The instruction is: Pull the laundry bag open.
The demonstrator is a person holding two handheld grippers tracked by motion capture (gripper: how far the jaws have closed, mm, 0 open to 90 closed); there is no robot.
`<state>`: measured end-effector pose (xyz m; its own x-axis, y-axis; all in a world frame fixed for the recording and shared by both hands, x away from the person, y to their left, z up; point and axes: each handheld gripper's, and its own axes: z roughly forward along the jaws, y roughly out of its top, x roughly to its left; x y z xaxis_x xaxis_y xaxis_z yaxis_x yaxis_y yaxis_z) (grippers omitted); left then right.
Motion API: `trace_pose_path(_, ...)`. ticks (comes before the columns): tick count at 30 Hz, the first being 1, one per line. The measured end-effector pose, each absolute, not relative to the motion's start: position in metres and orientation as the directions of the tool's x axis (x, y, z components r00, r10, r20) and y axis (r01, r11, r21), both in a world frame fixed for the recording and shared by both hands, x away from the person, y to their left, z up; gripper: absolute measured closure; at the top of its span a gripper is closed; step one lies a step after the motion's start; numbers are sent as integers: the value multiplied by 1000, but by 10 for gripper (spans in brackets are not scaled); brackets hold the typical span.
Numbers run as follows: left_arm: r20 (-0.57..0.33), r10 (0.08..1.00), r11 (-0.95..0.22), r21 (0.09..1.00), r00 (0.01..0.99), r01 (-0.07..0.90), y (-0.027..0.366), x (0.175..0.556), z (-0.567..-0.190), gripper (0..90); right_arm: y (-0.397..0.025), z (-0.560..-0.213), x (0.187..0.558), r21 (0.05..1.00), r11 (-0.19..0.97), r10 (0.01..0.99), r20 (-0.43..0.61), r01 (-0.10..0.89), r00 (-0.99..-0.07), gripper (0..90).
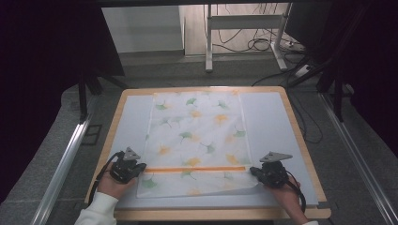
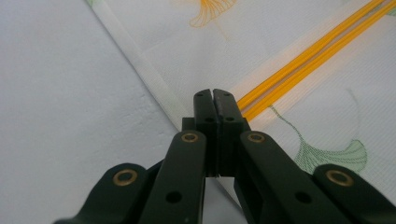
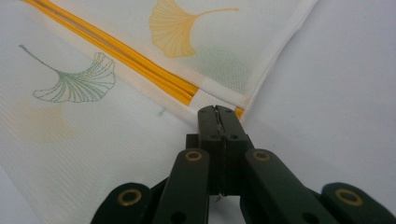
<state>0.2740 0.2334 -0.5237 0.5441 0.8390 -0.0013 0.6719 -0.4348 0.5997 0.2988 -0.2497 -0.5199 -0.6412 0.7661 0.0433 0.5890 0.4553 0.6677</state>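
A cloth (image 1: 195,140) lies flat on the mat (image 1: 267,122) that covers the table (image 1: 300,140). The left gripper (image 1: 140,167) sits at the cloth's left edge, the right gripper (image 1: 253,171) at its right edge. A stripe (image 1: 195,169) runs between the two sets of fingertips. Most of the cloth stretches beyond the fingers, and a shorter strip lies nearer the person.

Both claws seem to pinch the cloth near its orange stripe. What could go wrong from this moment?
1. The left claw and right claw each grip only the thin edge of the cloth, so it may slip out when lifted.
2. If one hand moves sooner than the other, the orange stripe could skew and the fold come out crooked.
3. Pulling apart too hard may stretch the hem.
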Motion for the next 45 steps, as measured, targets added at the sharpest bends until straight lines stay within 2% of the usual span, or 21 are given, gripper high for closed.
trace_pose_path(24, -34, 840, -401, 634, 542, 661, 239, 274, -524, 895, -249, -519, 298, 666, 466, 765, 28, 583, -643, 896)
trace_pose_path(26, -47, 832, -397, 646, 552, 653, 238, 273, -524, 867, -248, -519, 297, 676, 463, 767, 19, 574, -641, 896)
trace_pose_path(28, -54, 829, -388, 662, 557, 641, 237, 272, -523, 800, -250, -516, 294, 699, 445, 767, 25, 559, -642, 895)
trace_pose_path(31, -33, 828, -380, 703, 560, 602, 235, 268, -519, 731, -253, -510, 290, 738, 422, 760, 28, 526, -649, 887)
trace_pose_path(34, -20, 844, -350, 736, 536, 580, 235, 265, -514, 623, -253, -507, 289, 753, 417, 748, 34, 509, -663, 829)
trace_pose_path(37, -23, 861, -328, 738, 507, 590, 239, 265, -516, 547, -252, -505, 289, 779, 408, 741, 22, 476, -671, 680)
trace_pose_path(41, -12, 885, -305, 740, 464, 600, 250, 265, -518, 489, -254, -500, 293, 808, 387, 747, 9, 445, -665, 530)
trace_pose_path(45, 13, 909, -288, 741, 416, 606, 262, 267, -522, 458, -263, -497, 302, 820, 366, 761, 8, 440, -649, 488)
